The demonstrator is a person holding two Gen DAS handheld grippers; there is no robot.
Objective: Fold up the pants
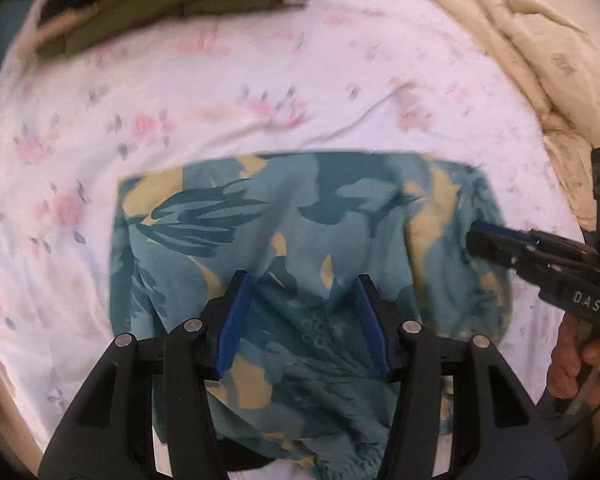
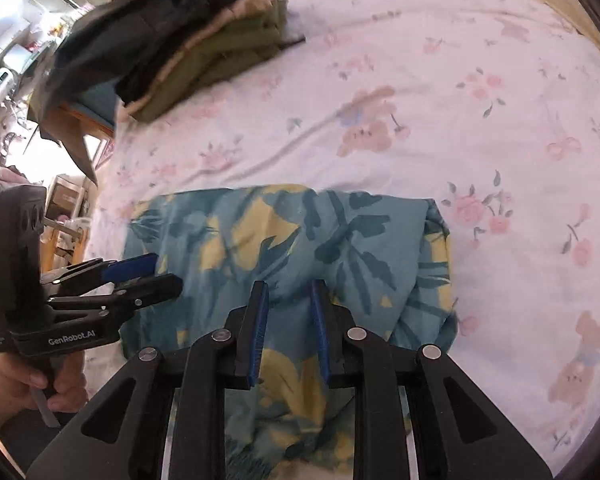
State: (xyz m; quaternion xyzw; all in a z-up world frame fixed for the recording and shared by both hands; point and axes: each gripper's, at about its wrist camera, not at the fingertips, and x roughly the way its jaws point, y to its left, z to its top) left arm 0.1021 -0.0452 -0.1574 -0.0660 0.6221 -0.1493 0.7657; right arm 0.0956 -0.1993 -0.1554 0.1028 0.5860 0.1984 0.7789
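The teal pants with a yellow and dark leaf print (image 1: 300, 232) lie folded into a rough rectangle on the floral bedsheet (image 1: 220, 92); they also show in the right wrist view (image 2: 300, 236). My left gripper (image 1: 302, 282) is open above the near middle of the pants, empty; it shows from the side in the right wrist view (image 2: 168, 270). My right gripper (image 2: 288, 286) is open over the near part of the pants, empty. In the left wrist view it (image 1: 474, 236) reaches in over the pants' right edge.
A stack of folded olive and dark clothes (image 2: 204, 40) sits at the far left of the bed (image 2: 500, 120). A cream quilt (image 1: 540, 60) is bunched along the far right. Room clutter and furniture (image 2: 12, 80) lie beyond the bed's left edge.
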